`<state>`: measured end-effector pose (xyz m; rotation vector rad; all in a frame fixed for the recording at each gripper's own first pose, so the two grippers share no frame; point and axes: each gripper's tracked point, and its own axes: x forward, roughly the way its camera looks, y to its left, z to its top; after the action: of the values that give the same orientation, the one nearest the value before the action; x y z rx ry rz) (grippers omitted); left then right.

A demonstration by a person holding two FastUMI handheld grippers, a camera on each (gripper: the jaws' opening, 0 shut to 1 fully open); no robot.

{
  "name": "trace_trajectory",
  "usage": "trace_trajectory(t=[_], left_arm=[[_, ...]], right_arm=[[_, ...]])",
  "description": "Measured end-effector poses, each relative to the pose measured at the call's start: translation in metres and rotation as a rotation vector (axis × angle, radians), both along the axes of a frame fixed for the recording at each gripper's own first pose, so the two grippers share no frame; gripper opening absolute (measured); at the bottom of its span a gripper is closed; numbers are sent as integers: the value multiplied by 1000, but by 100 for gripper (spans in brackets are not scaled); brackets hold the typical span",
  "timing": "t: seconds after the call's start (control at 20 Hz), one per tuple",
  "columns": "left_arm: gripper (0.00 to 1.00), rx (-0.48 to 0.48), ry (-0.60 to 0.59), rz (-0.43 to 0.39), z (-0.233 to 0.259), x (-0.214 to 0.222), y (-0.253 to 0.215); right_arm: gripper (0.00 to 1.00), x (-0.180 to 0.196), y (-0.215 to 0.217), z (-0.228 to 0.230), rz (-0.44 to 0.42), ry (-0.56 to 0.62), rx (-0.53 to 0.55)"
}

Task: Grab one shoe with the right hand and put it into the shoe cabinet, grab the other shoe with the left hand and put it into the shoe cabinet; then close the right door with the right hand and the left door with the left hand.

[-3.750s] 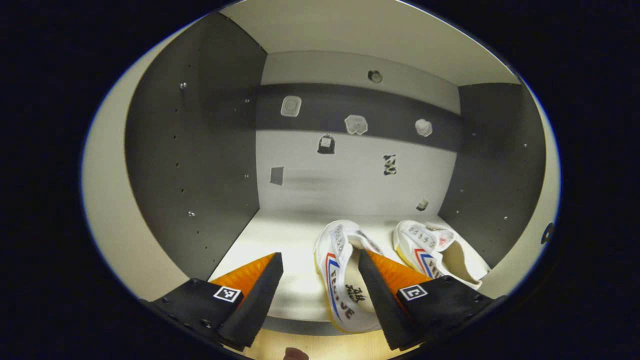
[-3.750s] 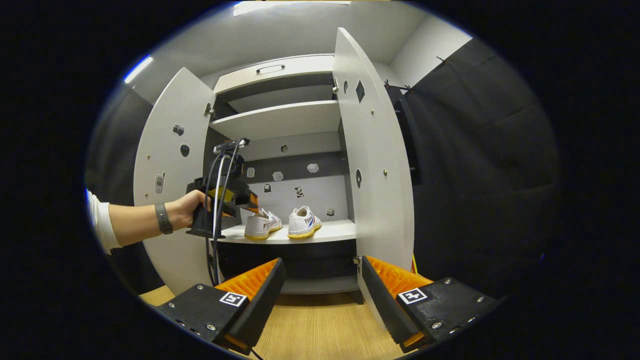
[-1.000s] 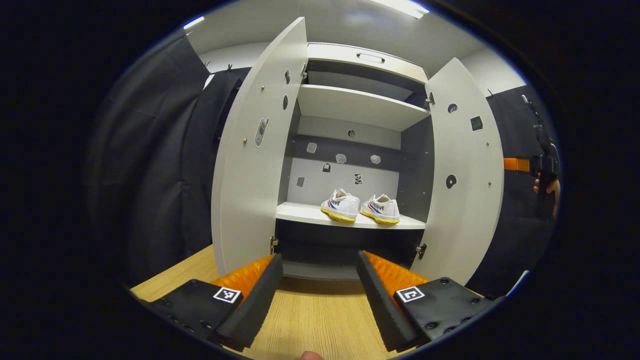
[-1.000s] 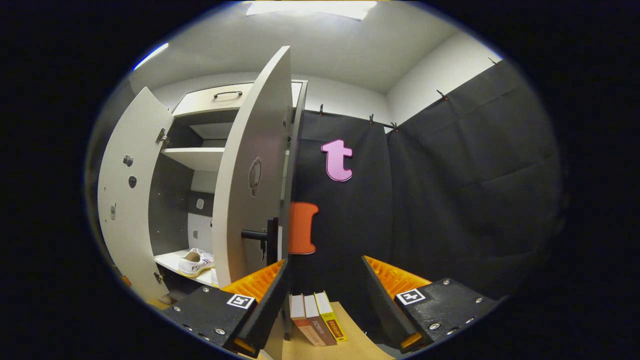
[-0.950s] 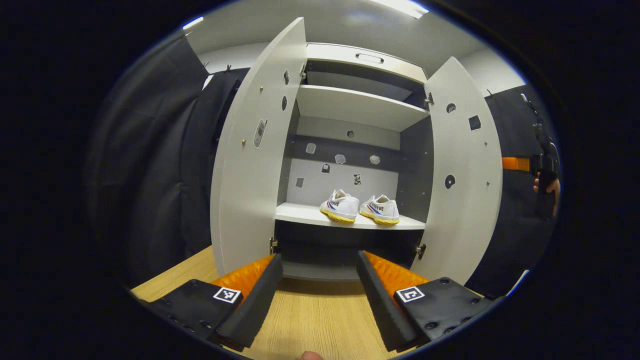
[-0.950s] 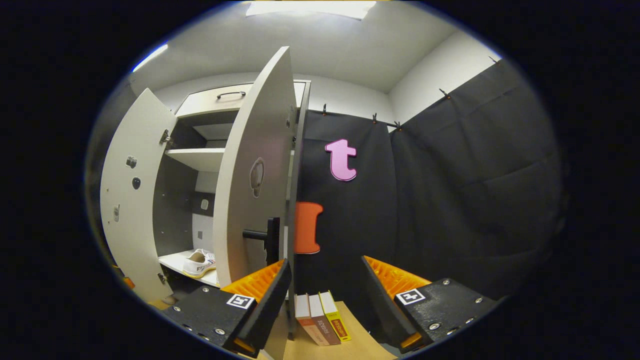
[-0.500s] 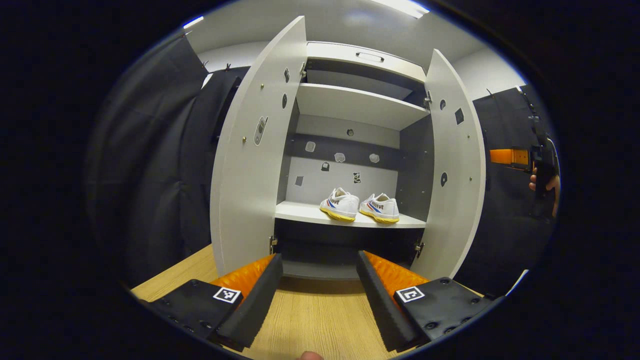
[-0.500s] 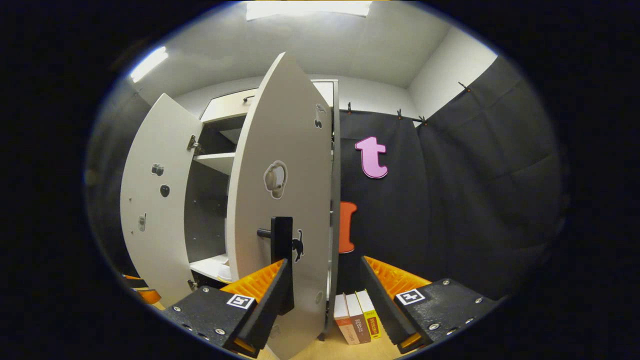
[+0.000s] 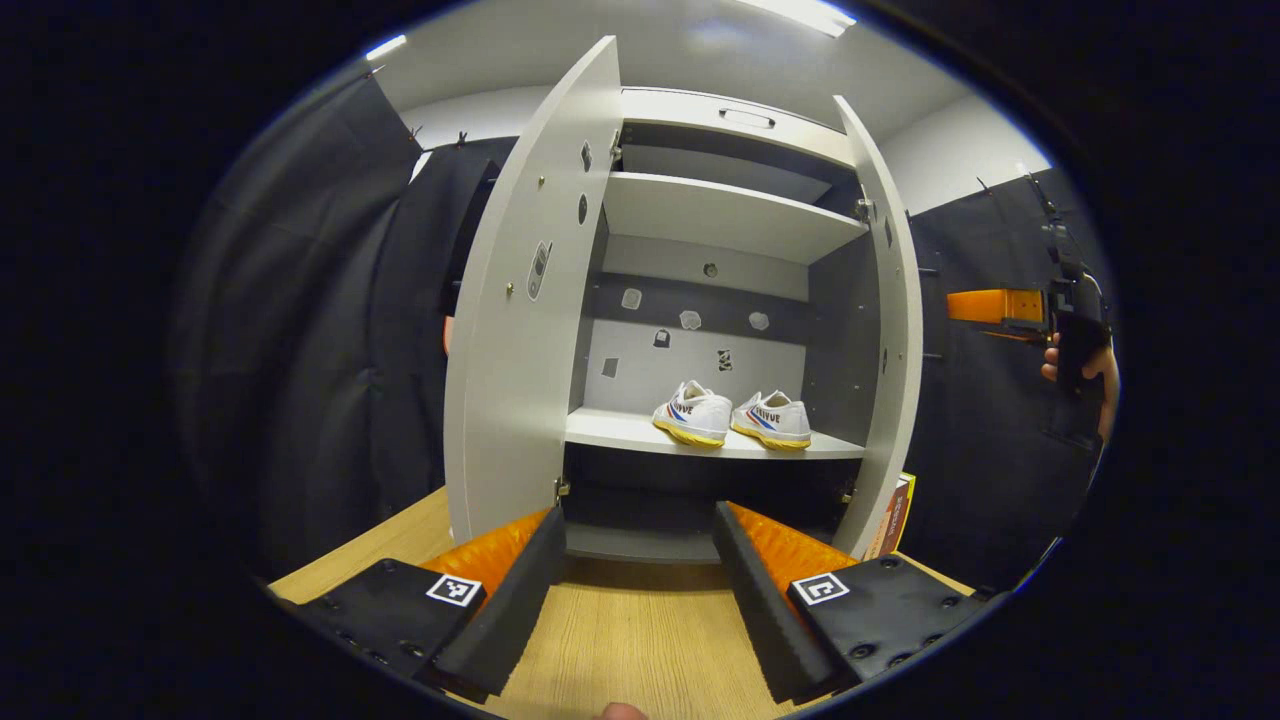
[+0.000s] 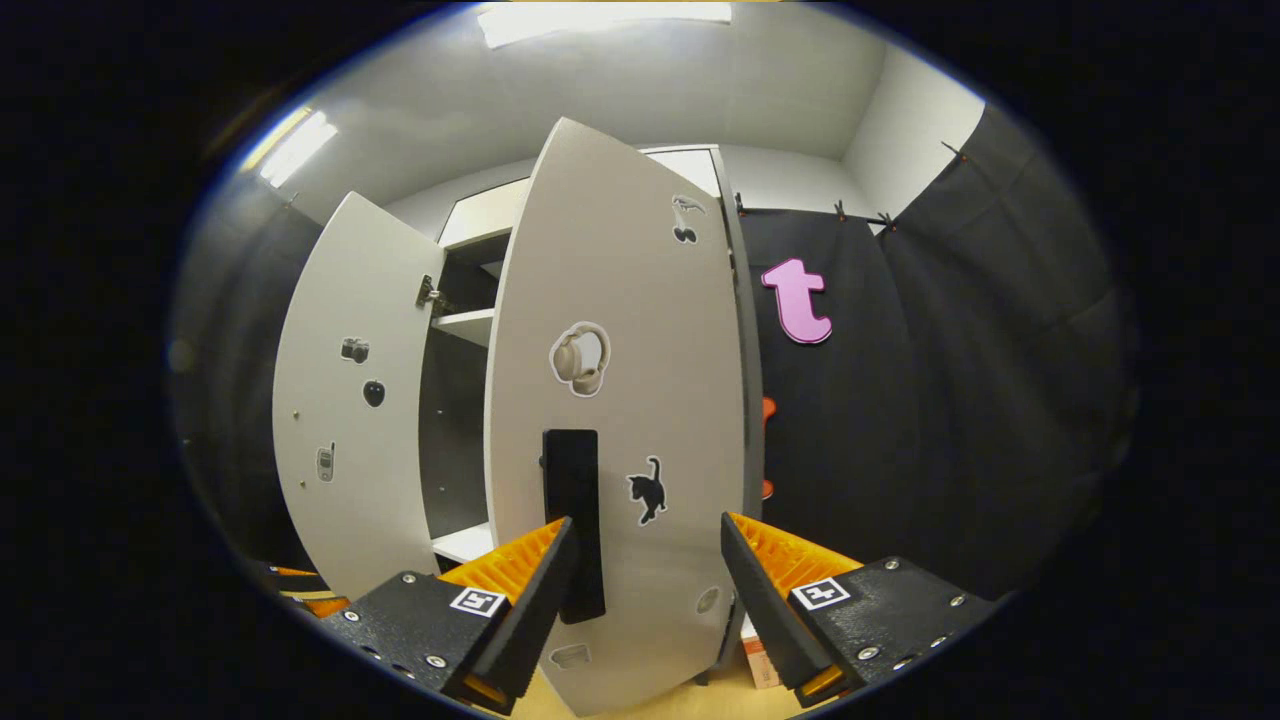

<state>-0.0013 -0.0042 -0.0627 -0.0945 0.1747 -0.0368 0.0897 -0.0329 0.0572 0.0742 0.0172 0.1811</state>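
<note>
Facing the half-shut right door (image 10: 620,400), right gripper (image 10: 640,590) spread.
Left gripper (image 9: 635,590) spread; shoes (image 9: 730,415) shelved well beyond.

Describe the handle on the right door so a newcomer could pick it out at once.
Find the shoe cabinet, then the right door swung partway shut. Its handle is the black upright bar near the door's left edge, beside the cat sticker and below the headphones sticker; unlike them, it is raised.

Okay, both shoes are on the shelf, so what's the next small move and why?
Probably keep pushing the right door shut with the right gripper. Its open fingers sit by the black handle, and the door is only partly swung in, while the shoes already rest inside and the left door stands wide open.
</note>
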Motion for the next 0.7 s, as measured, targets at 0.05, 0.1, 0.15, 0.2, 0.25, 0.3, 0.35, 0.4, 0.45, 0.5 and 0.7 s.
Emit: trace_trajectory(t=[0.05, 0.1, 0.15, 0.2, 0.25, 0.3, 0.35, 0.4, 0.45, 0.5, 0.7], left_arm=[[97, -3, -2, 1, 1, 0, 0], [97, -6, -5, 5, 2, 0, 1], [97, -8, -7, 7, 2, 1, 1], [97, -10, -8, 9, 2, 0, 2], [97, -9, -8, 12, 3, 0, 3], [97, -8, -6, 16, 2, -1, 4], [97, -7, -4, 19, 1, -1, 5], [97, -8, -3, 23, 1, -1, 6], [97, -8, -4, 27, 1, -1, 8], [97, -8, -5, 31, 2, -2, 9], [97, -2, -10, 37, 3, -1, 13]], right_arm=[[96, 5, 5, -3, 9, 1, 6], [90, 10, 11, -6, 15, 1, 8], [91, 17, 17, -8, 20, 0, 10], [91, 23, 25, -10, 30, 3, 14], [91, 29, 33, -11, 41, 7, 22], [90, 34, 39, -12, 50, 12, 34], [91, 39, 44, -11, 60, 11, 44], [91, 43, 48, -12, 61, 11, 47], [91, 46, 50, -14, 61, 8, 47], [91, 52, 50, -13, 54, 5, 43], [91, 66, 60, -17, 61, 8, 43]])
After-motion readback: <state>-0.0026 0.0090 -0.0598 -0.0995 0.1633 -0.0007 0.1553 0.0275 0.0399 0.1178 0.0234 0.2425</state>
